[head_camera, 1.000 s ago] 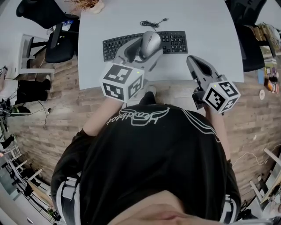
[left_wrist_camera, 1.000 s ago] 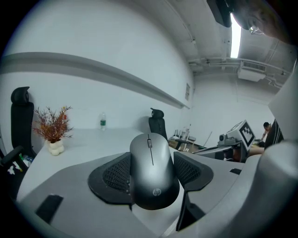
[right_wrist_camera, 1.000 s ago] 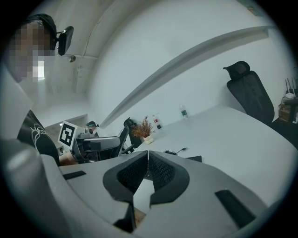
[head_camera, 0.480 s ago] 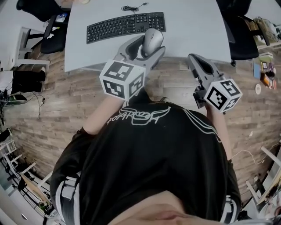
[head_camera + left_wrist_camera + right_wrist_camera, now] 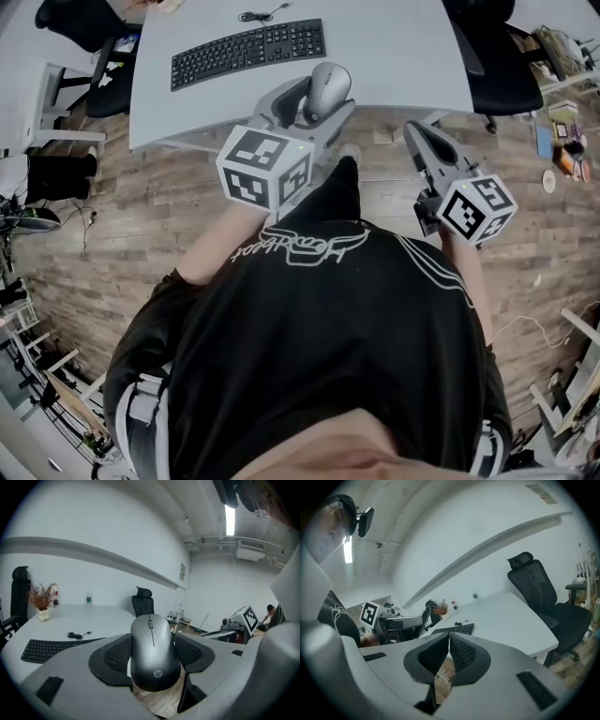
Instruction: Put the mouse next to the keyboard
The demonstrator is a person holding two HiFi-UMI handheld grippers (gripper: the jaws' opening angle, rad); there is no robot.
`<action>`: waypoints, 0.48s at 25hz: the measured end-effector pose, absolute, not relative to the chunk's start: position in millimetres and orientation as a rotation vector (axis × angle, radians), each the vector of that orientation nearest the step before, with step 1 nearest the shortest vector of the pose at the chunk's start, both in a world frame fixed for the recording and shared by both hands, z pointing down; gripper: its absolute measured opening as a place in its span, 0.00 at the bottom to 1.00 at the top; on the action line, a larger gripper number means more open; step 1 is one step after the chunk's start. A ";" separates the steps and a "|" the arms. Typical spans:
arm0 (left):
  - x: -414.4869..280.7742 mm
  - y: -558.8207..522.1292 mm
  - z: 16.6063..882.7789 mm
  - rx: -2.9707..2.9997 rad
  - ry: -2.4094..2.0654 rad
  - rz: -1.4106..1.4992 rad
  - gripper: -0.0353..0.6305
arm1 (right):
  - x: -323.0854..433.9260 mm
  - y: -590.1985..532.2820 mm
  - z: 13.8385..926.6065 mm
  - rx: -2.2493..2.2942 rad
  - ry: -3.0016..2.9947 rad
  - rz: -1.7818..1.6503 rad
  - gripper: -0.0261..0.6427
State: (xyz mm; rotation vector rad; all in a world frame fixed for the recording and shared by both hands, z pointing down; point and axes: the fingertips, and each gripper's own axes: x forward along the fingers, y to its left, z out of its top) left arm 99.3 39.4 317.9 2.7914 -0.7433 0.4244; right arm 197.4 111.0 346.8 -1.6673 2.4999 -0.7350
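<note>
Over the desk (image 5: pixel 403 56) edge, the left gripper (image 5: pixel 316 101) grips the mouse (image 5: pixel 328 86), jaws wide. It should carry it level and lower it at the keyboard's (image 5: pixel 248 52) three o'clock. The right gripper (image 5: pixel 417 136) is closed and empty.

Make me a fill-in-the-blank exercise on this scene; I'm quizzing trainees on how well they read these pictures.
1. The left tongs are closed on a grey ___.
2. The right tongs are ___ and hold nothing.
3. The black keyboard lies on a white ___.

Missing words: mouse; shut; table.
</note>
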 end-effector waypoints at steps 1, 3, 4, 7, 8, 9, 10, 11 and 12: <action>104.6 41.5 318.9 2.791 -0.739 0.425 0.50 | 201.8 113.7 348.3 -1.669 2.497 -0.735 0.06; 115.5 44.7 321.3 2.790 -0.737 0.427 0.50 | 212.1 117.3 351.1 -1.675 2.493 -0.733 0.06; 120.2 44.5 322.5 2.788 -0.737 0.426 0.50 | 216.8 117.2 352.0 -1.678 2.489 -0.732 0.06; 133.3 39.1 327.1 2.764 -0.734 0.412 0.50 | 229.0 115.5 357.5 -1.683 2.490 -0.747 0.06; 137.8 36.4 329.6 2.752 -0.739 0.410 0.50 | 233.5 114.8 360.4 -1.682 2.496 -0.758 0.06; 142.6 33.2 332.8 2.741 -0.747 0.409 0.50 | 238.6 113.6 363.5 -1.680 2.504 -0.768 0.06; 147.8 29.6 336.3 2.728 -0.755 0.409 0.50 | 244.4 111.4 366.8 -1.676 2.511 -0.779 0.06; 153.2 25.3 340.2 2.715 -0.762 0.407 0.50 | 250.5 108.1 370.2 -1.669 2.517 -0.788 0.06; 158.6 20.5 344.1 2.700 -0.767 0.404 0.50 | 256.7 103.8 373.5 -1.660 2.521 -0.796 0.06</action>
